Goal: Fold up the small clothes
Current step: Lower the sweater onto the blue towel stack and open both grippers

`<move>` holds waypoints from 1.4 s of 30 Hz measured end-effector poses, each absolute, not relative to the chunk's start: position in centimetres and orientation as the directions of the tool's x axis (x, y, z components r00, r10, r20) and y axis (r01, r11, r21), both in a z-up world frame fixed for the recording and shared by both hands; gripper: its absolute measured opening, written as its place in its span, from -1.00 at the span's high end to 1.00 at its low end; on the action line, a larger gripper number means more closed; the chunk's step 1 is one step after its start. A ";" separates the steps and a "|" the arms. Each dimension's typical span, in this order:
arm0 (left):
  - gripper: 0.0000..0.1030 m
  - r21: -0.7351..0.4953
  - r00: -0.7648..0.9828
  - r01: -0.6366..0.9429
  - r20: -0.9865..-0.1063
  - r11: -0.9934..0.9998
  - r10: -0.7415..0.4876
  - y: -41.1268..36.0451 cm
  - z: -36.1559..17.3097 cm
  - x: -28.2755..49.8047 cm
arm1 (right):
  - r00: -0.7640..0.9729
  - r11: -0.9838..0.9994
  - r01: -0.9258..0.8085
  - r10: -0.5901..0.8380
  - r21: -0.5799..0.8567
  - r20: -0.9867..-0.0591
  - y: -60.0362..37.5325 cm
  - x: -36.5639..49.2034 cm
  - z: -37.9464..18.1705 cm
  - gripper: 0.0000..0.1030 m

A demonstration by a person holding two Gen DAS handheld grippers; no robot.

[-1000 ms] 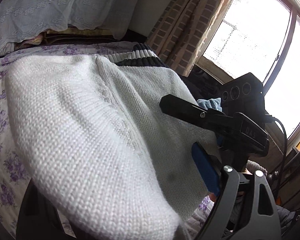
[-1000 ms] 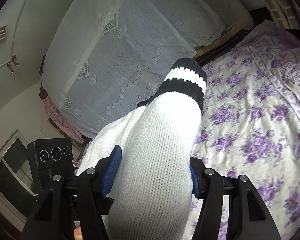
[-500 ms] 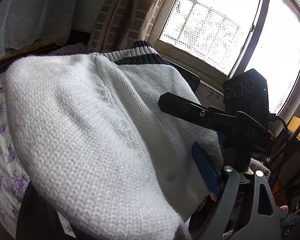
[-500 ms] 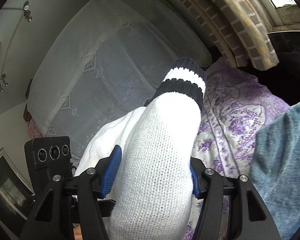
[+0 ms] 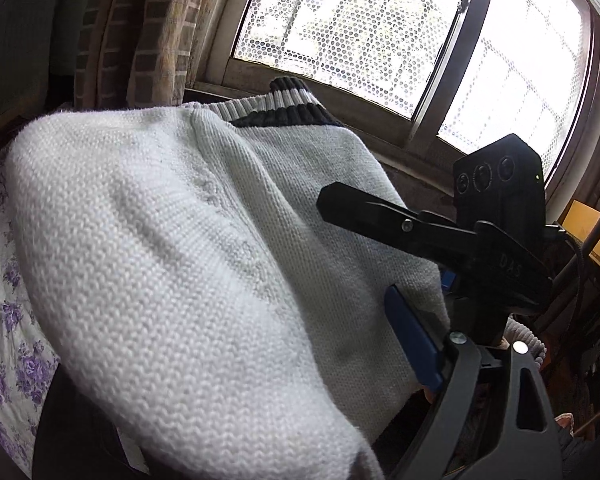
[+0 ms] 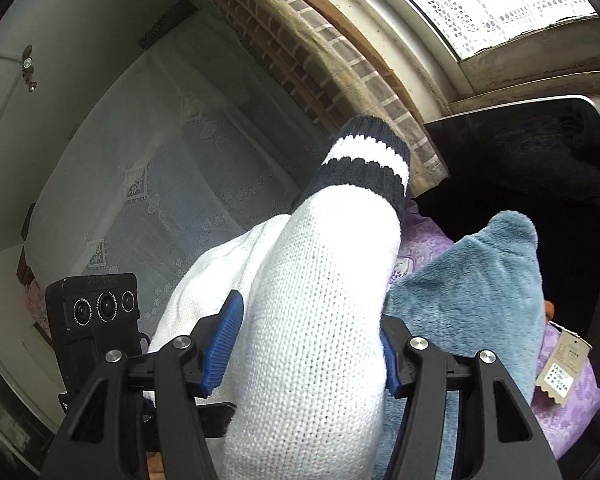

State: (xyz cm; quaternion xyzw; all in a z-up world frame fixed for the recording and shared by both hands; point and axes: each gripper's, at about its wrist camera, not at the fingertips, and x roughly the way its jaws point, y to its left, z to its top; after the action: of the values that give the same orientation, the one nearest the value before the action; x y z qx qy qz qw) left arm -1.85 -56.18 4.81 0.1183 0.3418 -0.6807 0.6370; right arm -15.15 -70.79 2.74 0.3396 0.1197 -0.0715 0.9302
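Note:
A white knit sweater [image 5: 172, 264] with dark navy and white striped ribbing [image 5: 284, 110] fills the left wrist view, held up in the air. My left gripper [image 5: 260, 420] is shut on its bunched fabric; only its right blue-padded finger [image 5: 412, 344] shows. In the right wrist view my right gripper [image 6: 304, 344] is shut on a sweater sleeve [image 6: 316, 320] that stands up between the blue pads, its striped cuff [image 6: 364, 164] on top. The right gripper [image 5: 496, 236] also shows in the left wrist view, beside the sweater.
A bed with a purple floral sheet [image 5: 4, 320] lies at lower left. A blue fleece garment [image 6: 468, 292] with a paper tag [image 6: 564, 368] lies on it. A window [image 5: 380, 28], brick-pattern curtain [image 5: 148, 32] and lace-covered pile [image 6: 148, 184] stand behind.
Both grippers have swung with the sweater from the bed and lace-covered pile toward the window. The blue fleece garment has come further into the right wrist view. Both grips are unchanged.

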 end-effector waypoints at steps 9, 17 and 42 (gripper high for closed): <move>-0.82 -0.278 -0.110 0.952 -0.696 0.125 -0.709 -61.8 -0.2 -1.3 | 0.934 0.679 0.305 -0.077 0.667 -0.349 -76.3 -15.9 -2.2 -0.17; -0.92 -0.350 -0.133 0.921 -0.693 0.169 -0.708 -61.7 -4.3 1.0 | 0.942 0.648 0.276 -0.037 0.710 -0.333 -78.2 -15.5 -6.1 -0.18; -0.92 -0.194 0.158 0.877 -0.747 0.439 -0.646 -55.7 -2.1 2.7 | 0.753 0.757 0.551 -0.268 0.352 -0.601 -74.1 -15.7 -2.9 -0.93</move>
State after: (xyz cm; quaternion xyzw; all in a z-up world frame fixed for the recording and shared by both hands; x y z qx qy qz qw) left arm 2.66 -55.69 -2.12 0.1441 0.4015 -0.5098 0.7471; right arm -15.69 -74.06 -2.88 0.2639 0.2678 -0.2278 0.8982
